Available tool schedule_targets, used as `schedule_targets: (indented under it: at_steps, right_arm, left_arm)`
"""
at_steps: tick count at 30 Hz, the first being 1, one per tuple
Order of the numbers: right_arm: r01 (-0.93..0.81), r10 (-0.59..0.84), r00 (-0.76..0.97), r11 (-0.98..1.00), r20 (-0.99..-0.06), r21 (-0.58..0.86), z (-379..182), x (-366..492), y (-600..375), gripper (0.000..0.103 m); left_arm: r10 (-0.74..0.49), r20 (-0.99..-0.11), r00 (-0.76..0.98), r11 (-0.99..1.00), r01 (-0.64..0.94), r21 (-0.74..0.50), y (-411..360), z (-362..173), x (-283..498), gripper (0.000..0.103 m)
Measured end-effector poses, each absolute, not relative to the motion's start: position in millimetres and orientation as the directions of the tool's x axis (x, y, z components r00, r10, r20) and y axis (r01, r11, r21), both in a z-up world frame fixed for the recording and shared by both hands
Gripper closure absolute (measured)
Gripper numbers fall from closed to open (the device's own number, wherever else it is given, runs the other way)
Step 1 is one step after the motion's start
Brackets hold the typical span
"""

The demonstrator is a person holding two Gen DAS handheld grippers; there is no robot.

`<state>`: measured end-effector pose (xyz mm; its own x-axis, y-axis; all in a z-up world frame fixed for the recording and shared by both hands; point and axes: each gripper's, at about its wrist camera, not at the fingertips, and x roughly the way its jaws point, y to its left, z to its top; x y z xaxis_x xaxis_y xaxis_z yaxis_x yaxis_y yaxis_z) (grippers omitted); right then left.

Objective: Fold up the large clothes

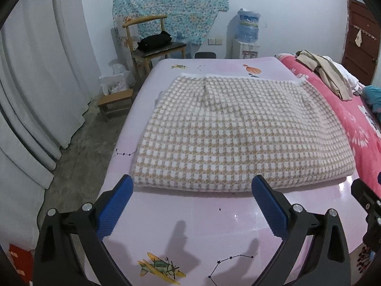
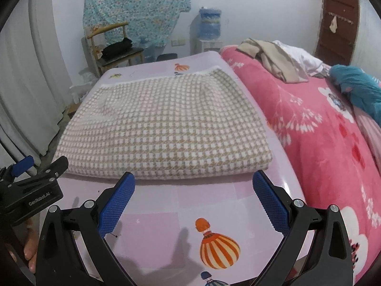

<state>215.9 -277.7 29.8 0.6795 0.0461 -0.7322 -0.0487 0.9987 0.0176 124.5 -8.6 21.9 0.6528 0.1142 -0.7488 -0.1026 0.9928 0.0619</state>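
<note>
Checked beige garment lying folded on pink table; left gripper and right gripper both hovering released, gripping nothing.

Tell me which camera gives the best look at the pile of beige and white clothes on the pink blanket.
The right wrist view: the beige and white clothes pile sits whole on the pink blanket, well inside the frame. The left wrist view shows the pile squeezed against the right edge, distorted and partly cut off.

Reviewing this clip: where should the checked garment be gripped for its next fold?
Probably the two near corners of the checked garment, approached low from the front. That thick folded edge faces both open grippers, left gripper and right gripper, and lies flat on the pink table.
</note>
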Motion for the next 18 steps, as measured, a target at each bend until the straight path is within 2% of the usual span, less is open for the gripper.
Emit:
schedule_targets:
  at_steps: [5,18]
  right_arm:
    - [-0.054,0.061,0.645,0.998,-0.762,0.034,21.0,220.2,-276.3,0.008]
    - [-0.057,0.032,0.634,0.998,-0.773,-0.006,17.2,222.6,-274.0,0.008]
  left_arm:
    - [0.123,-0.765,0.632,0.99,-0.134,0.049,-5.0,19.7,125.6,0.005]
    - [0.117,-0.8,0.589,0.989,-0.145,0.038,-3.1,12.2,130.2,0.005]
